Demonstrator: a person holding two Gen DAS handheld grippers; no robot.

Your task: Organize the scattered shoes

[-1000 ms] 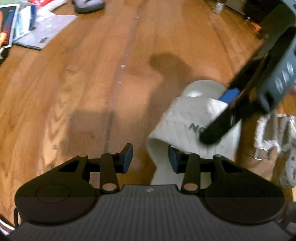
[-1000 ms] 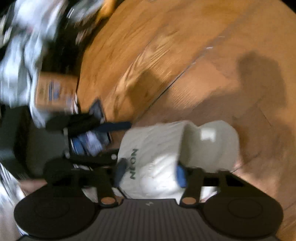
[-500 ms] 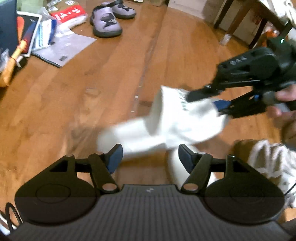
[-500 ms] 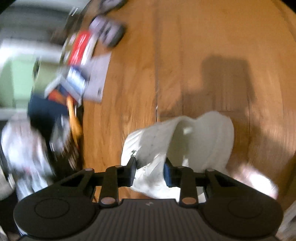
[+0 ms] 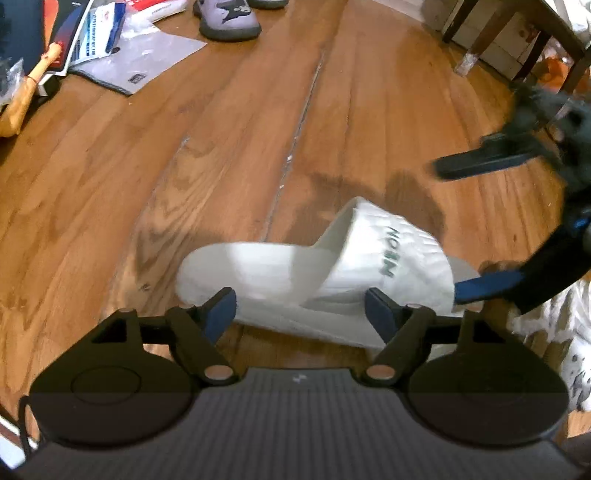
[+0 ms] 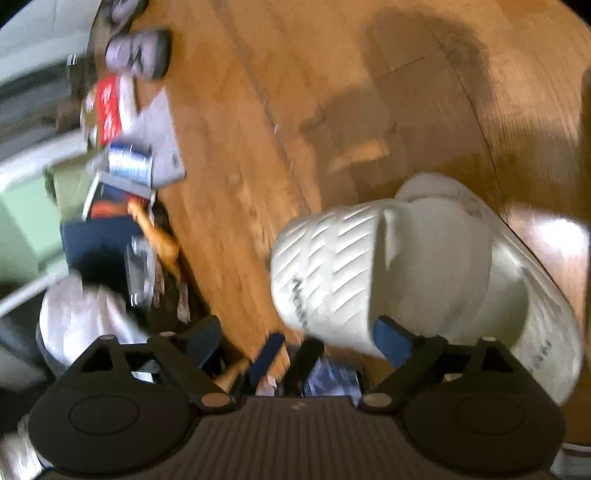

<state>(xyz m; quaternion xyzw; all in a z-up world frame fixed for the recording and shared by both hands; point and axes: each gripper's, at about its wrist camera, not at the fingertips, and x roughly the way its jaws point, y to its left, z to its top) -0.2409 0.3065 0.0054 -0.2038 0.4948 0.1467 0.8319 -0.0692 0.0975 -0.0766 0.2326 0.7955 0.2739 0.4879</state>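
Observation:
A white slide sandal (image 5: pixel 314 273) with green lettering on its strap lies on the wooden floor, just ahead of my left gripper (image 5: pixel 301 310), which is open and empty. My right gripper (image 6: pixel 295 343) is open; the sandal (image 6: pixel 406 266) sits by its right finger, not clamped. In the left wrist view the right gripper (image 5: pixel 517 221) hangs open at the sandal's right end, one blue pad near the strap. A pair of grey slippers (image 5: pixel 229 18) sits far across the floor.
Papers, packets and a wooden-handled tool (image 5: pixel 26 96) clutter the far left floor. Dark furniture legs (image 5: pixel 491 29) stand at the far right. A white patterned sneaker (image 5: pixel 569 332) lies at the right edge. Bare floorboards (image 5: pixel 221 147) lie between.
My right gripper carried the white sandal, set it down on the floor and opened. The sandal now lies flat in front of my left gripper, which opened wider.

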